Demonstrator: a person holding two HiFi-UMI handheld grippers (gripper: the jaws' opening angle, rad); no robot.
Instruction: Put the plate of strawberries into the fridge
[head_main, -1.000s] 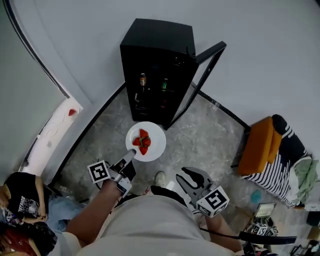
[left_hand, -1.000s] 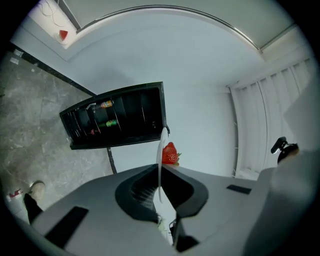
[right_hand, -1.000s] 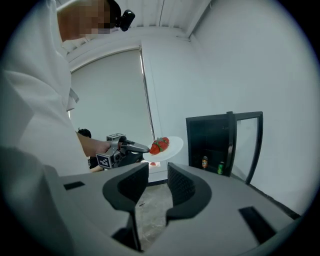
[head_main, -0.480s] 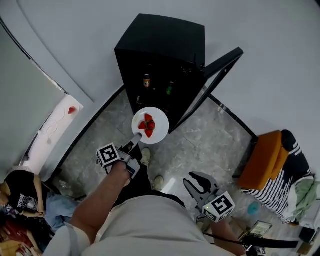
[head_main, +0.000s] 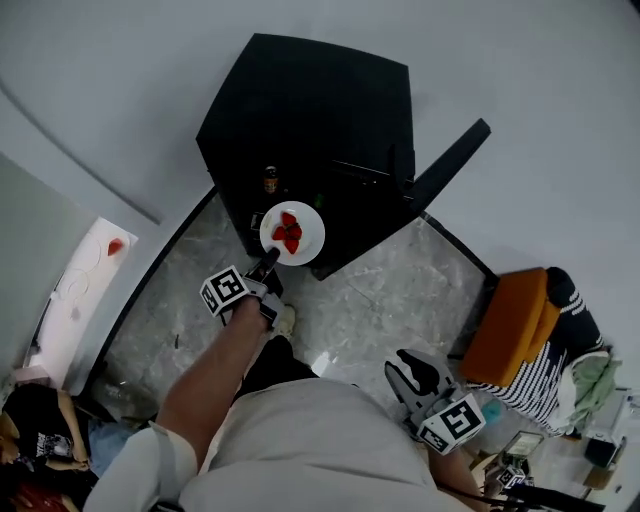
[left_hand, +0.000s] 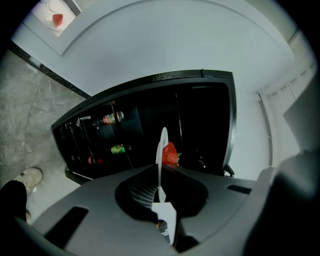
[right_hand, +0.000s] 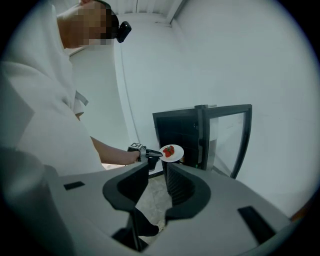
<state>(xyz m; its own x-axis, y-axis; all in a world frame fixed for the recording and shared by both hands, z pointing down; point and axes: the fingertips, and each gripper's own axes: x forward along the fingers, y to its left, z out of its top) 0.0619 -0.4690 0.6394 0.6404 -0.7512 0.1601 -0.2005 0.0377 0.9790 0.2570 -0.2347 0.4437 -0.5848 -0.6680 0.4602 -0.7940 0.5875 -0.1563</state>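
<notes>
A white plate (head_main: 305, 235) carrying strawberries (head_main: 288, 231) hangs at the front of the open black fridge (head_main: 320, 110). My left gripper (head_main: 268, 258) is shut on the plate's near rim. In the left gripper view the plate (left_hand: 161, 150) stands edge-on between the jaws, one strawberry (left_hand: 170, 154) showing, with the dark fridge interior (left_hand: 200, 125) behind it. The fridge door (head_main: 445, 165) is swung open to the right. My right gripper (head_main: 408, 362) hangs low at my right side, open and empty. From the right gripper view (right_hand: 157, 175) the plate (right_hand: 172, 152) shows ahead by the fridge (right_hand: 177, 132).
Bottles (left_hand: 111, 118) stand on the fridge shelves at the left. An orange cushion (head_main: 515, 320) and striped cloth (head_main: 575, 335) lie at the right. A person (head_main: 45, 420) sits at the lower left by a white board (head_main: 85, 270). My shoe (head_main: 285, 320) is on the marble floor.
My left gripper has carried the plate forward, from over the floor up to the fridge's open front. The right gripper has trailed along at my side, still open.
</notes>
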